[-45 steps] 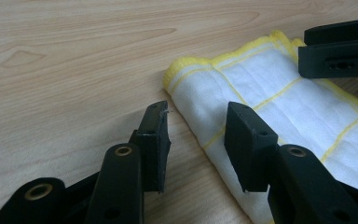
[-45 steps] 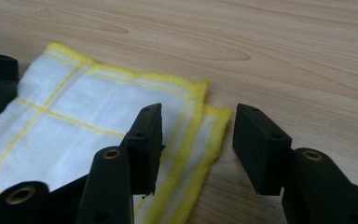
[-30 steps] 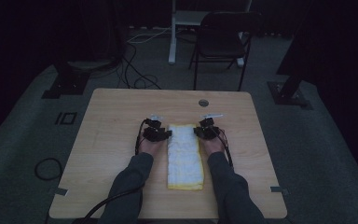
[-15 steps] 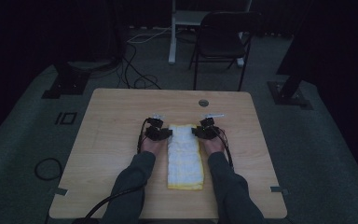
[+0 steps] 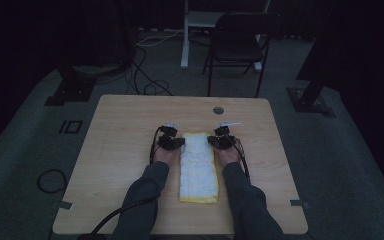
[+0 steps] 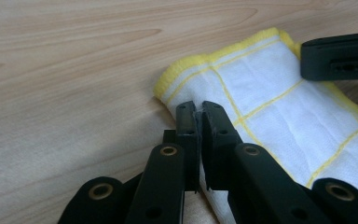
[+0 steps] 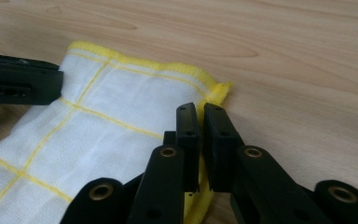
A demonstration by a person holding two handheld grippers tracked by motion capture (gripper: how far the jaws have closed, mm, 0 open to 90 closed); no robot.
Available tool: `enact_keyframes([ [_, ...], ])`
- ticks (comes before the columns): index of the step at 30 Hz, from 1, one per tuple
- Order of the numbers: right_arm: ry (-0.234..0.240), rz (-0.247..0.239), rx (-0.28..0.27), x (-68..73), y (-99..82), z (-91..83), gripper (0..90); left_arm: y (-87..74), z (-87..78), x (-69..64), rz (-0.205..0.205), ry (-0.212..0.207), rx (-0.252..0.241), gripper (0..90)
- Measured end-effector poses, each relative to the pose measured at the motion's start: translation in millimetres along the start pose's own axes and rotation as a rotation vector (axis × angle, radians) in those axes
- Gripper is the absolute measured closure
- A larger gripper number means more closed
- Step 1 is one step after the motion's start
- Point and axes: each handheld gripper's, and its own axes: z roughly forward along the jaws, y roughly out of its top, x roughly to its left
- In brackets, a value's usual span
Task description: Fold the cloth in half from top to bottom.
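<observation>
From the high view, a light wooden table [image 5: 130, 130] sits in a dim room, with a folded white cloth with yellow edging [image 5: 198, 167] lying lengthwise at its centre, its near end close to the table's front edge. The left gripper [image 5: 170, 142] meets the cloth's far left corner and the right gripper [image 5: 220, 140] its far right corner, the person's forearms running along either side of the cloth. Bare tabletop stretches wide to both sides and beyond the cloth's far end, where a small round grommet [image 5: 218, 109] sits near the back edge; a dark chair [image 5: 240, 40] stands on the floor behind. In the left gripper view, the jaws are pressed together on the cloth's long edge just below its yellow corner, a pinch of fabric showing between them, with open wood to the left and the other gripper's black jaw at the upper right. In the right gripper view, the jaws are likewise closed on the cloth's yellow border near its corner, clear wood to the right. Compared with half a second ago, the cloth lies in the same place and both grippers remain at its far corners.
</observation>
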Motion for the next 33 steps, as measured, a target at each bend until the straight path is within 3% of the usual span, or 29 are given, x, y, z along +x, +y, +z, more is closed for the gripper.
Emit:
enact_keyframes([
  [3, -0.001, 0.008, -0.025, -0.8, 1.6, -3.3, 86.8, 2.9, -3.0, -0.3, 0.001, 0.001, -0.020, 87.4],
  [13, 0.002, -0.030, -0.091, 3.3, 13.4, -20.4, 87.0, 17.3, -20.5, -4.4, 0.037, -0.016, -0.086, 87.4],
  [33, 0.011, -0.050, -0.159, 5.7, 23.0, -39.3, 87.0, 30.6, -36.2, -9.6, 0.058, -0.036, -0.137, 87.3],
])
